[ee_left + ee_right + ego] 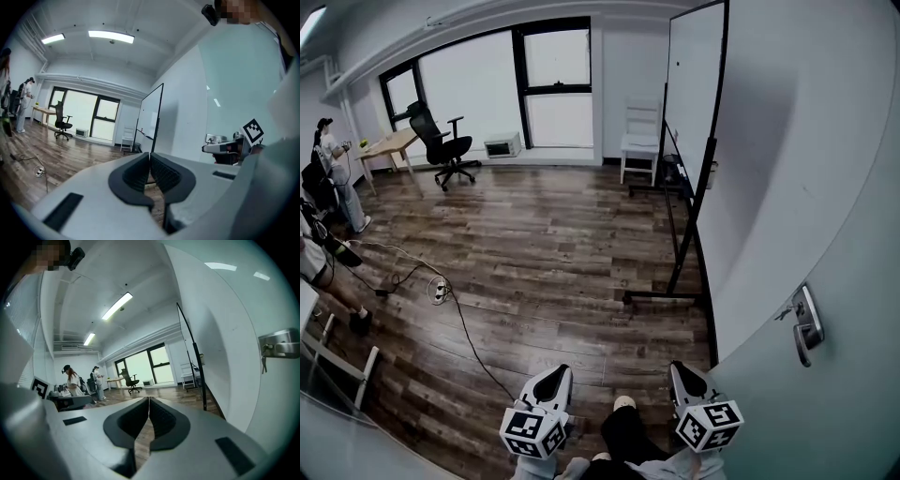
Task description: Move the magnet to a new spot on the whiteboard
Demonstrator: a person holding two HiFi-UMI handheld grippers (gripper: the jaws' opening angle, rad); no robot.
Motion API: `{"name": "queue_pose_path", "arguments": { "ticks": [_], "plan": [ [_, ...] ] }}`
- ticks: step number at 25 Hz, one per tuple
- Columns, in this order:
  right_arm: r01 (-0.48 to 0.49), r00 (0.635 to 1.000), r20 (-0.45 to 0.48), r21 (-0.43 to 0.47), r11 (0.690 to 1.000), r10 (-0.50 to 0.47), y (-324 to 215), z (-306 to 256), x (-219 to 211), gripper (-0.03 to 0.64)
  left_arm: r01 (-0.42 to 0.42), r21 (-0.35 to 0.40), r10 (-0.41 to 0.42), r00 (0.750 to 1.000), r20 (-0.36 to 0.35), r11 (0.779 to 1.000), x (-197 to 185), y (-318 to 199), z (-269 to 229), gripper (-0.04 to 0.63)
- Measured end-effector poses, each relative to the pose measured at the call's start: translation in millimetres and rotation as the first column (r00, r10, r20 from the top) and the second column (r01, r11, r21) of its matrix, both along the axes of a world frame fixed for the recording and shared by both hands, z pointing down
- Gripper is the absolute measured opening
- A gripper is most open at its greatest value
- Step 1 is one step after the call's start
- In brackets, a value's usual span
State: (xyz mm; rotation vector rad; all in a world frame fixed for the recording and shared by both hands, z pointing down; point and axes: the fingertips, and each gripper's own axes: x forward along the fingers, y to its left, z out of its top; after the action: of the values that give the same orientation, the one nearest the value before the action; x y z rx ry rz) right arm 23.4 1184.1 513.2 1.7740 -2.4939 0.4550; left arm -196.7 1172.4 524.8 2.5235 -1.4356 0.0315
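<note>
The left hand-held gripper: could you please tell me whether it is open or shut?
Shut: on the left hand-held gripper, in its own view, the dark pads meet at the tips with nothing between them.

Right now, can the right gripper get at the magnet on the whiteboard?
Probably not. The right gripper is shut and held low; the whiteboard, with a dark speck that may be the magnet, stands far off across the floor.
</note>
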Motion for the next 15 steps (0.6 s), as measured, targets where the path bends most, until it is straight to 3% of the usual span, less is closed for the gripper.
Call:
{"name": "queue_pose_path", "arguments": {
  "ticks": [15],
  "plan": [
    [0.059, 0.998, 0.000, 0.013, 0.998, -0.059, -179.7, -0.8, -4.7, 0.029, 0.055, 0.030, -0.056, 0.998, 0.011, 0.998, -3.8, -169.7, -6.7, 0.014]
  ]
}}
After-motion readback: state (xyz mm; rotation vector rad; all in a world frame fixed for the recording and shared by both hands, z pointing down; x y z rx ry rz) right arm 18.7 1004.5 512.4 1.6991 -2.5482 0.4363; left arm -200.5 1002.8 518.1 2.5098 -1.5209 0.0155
